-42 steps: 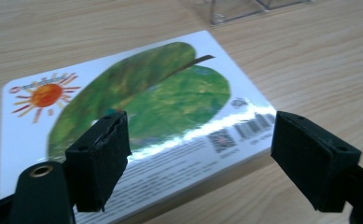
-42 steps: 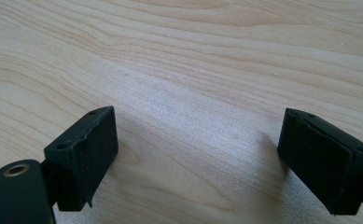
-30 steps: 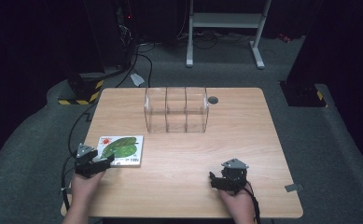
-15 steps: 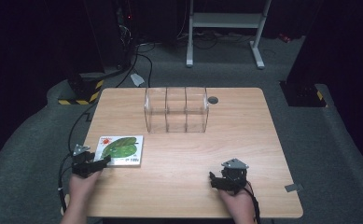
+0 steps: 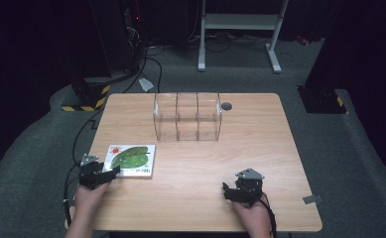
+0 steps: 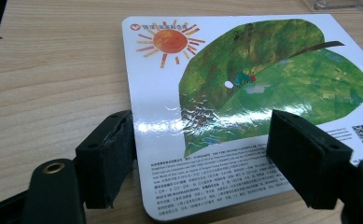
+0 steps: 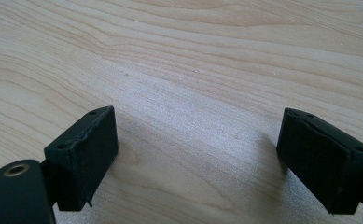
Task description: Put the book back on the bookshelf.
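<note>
A thin picture book point(image 5: 131, 159) with a green leaf and an orange sun on its white cover lies flat near the table's front left. In the left gripper view the book point(image 6: 244, 93) has its near corner between my jaws. My left gripper point(image 6: 202, 154) is open: one pad stands at the book's left edge, the other over the cover's printed text. From above, the left gripper point(image 5: 112, 172) points right at the book's front left corner. My right gripper point(image 5: 228, 192) rests near the front right, and its jaws point(image 7: 198, 154) stand wide open over bare wood.
A clear plastic box point(image 5: 187, 116) with three compartments stands at the back middle of the wooden table point(image 5: 270, 148). A small dark round disc point(image 5: 226, 106) lies just right of it. Cables point(image 5: 79, 144) trail off the table's left edge to the floor.
</note>
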`<state>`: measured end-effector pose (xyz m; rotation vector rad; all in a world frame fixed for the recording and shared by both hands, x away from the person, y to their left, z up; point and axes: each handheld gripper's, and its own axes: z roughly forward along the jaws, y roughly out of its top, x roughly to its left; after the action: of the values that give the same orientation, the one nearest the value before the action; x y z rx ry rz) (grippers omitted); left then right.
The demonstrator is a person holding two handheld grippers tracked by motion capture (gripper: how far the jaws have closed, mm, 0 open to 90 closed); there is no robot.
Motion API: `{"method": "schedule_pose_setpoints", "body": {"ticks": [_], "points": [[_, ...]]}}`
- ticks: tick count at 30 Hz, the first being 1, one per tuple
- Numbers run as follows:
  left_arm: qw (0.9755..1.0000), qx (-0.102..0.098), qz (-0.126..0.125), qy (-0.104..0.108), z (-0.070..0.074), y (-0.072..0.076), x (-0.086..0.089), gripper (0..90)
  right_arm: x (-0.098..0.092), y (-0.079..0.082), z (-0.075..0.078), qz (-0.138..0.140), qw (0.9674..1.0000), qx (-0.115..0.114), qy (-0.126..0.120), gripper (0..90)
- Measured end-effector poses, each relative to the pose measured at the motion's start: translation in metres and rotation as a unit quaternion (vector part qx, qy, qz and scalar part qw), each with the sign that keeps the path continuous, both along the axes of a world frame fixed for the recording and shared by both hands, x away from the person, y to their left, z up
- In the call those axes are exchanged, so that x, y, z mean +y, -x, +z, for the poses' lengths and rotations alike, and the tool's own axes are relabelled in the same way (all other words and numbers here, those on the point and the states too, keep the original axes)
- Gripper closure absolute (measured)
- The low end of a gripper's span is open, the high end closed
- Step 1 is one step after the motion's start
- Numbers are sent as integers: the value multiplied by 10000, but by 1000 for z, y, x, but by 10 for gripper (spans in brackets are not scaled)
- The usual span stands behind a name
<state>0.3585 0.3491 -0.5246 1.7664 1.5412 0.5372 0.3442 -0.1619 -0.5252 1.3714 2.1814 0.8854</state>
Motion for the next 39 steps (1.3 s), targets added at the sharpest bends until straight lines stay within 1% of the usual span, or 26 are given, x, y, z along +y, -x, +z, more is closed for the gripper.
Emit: {"method": "schedule_pose_setpoints", "body": {"ticks": [1,4,5,9,13,14,17,18,21,23,24,26,27,28,30,34,39], "points": [[10000,0,8,16,0,0,-1,236,0,0,0,0,10000,0,1,121],[10000,9,-71,-14,0,1,-5,236,0,0,0,1,10000,-1,2,121],[10000,10,-90,23,0,2,-7,236,0,0,0,5,10000,1,-1,123],[9999,9,-161,11,0,2,-13,236,0,0,0,10,10000,1,-6,123],[9996,20,-273,10,1,4,-20,237,0,0,0,10,10000,-1,-4,123],[9994,35,-347,0,1,5,-24,240,0,0,0,8,10000,-1,-4,123],[9992,32,-389,-23,1,6,-28,241,0,0,0,13,10000,-6,-2,123],[9990,37,-450,-2,2,6,-32,244,0,0,0,10,10000,-7,-3,123],[9986,26,-519,0,2,7,-36,247,0,0,0,9,10000,-6,-3,123],[9982,40,-604,-35,2,8,-40,252,0,0,0,8,10000,-7,-3,123],[9981,47,-618,-8,2,8,-42,252,0,0,0,8,10000,-7,-3,123],[9971,32,-755,-66,3,9,-48,258,0,0,0,5,10000,-6,-3,123],[9971,32,-755,-66,3,9,-48,259,0,0,0,5,10000,-6,-3,123],[9971,57,-763,0,2,11,-53,259,0,0,0,5,10000,-8,-2,123],[9967,56,-808,-16,2,11,-54,260,0,0,0,4,10000,-6,-3,124],[9949,71,-1009,53,2,13,-66,267,0,0,0,4,10000,-7,-3,123],[9928,64,-1199,-3,3,15,-79,270,0,0,0,4,10000,-11,2,124]]}}
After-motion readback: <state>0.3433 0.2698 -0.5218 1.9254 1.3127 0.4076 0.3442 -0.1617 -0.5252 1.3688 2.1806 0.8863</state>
